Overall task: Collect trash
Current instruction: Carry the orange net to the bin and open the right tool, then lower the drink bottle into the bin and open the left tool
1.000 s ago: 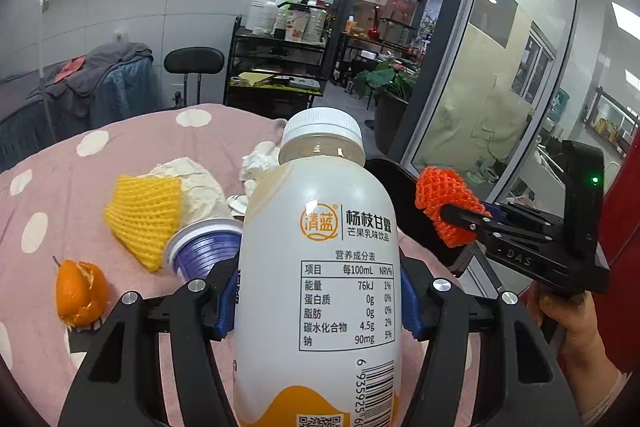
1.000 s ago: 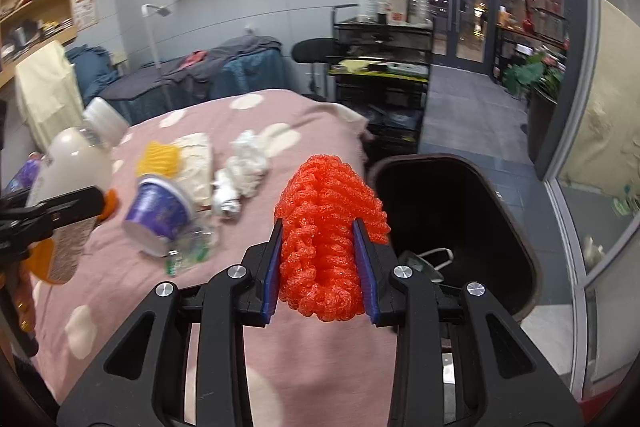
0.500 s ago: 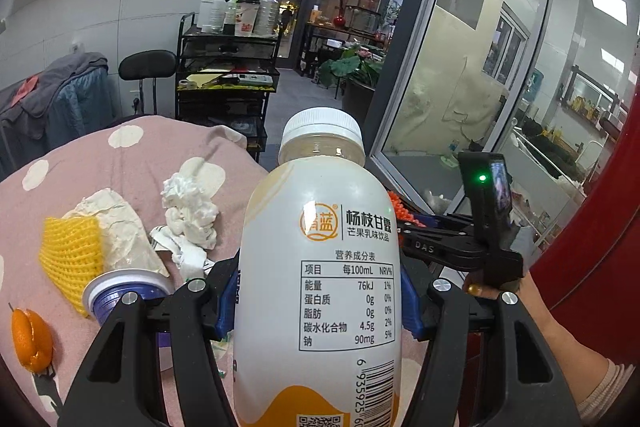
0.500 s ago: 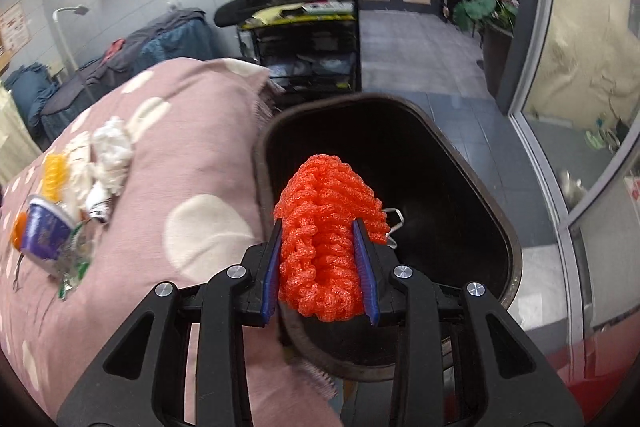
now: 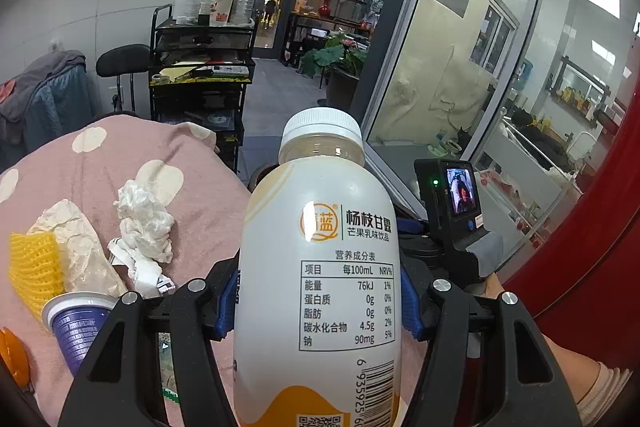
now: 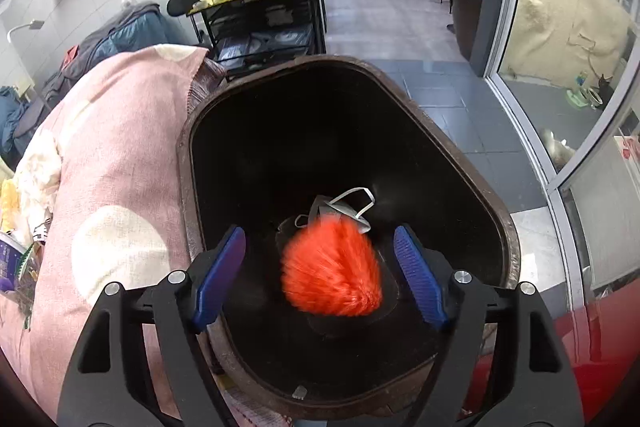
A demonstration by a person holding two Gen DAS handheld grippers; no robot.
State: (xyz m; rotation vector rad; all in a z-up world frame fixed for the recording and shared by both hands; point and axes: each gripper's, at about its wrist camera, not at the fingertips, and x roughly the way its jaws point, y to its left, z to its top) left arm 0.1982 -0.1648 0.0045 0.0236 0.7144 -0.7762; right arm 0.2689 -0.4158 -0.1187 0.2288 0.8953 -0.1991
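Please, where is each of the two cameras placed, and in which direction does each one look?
Left wrist: sits on the left gripper, looking forward over its held bottle across the pink tablecloth; the other hand shows.
Right wrist: sits on the right gripper, looking down into the black bin; its jaws have just opened, the orange foam net free between them.
Shared: tablecloth, black cart.

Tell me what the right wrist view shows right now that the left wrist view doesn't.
Only the right wrist view: the right gripper, jaws just opened, the blurred orange foam net free between them inside the dark bin.

Only the left wrist view: the left gripper shut on the drink bottle, plus crumpled tissue and yellow foam net.

Both: the pink spotted cloth and purple cup.
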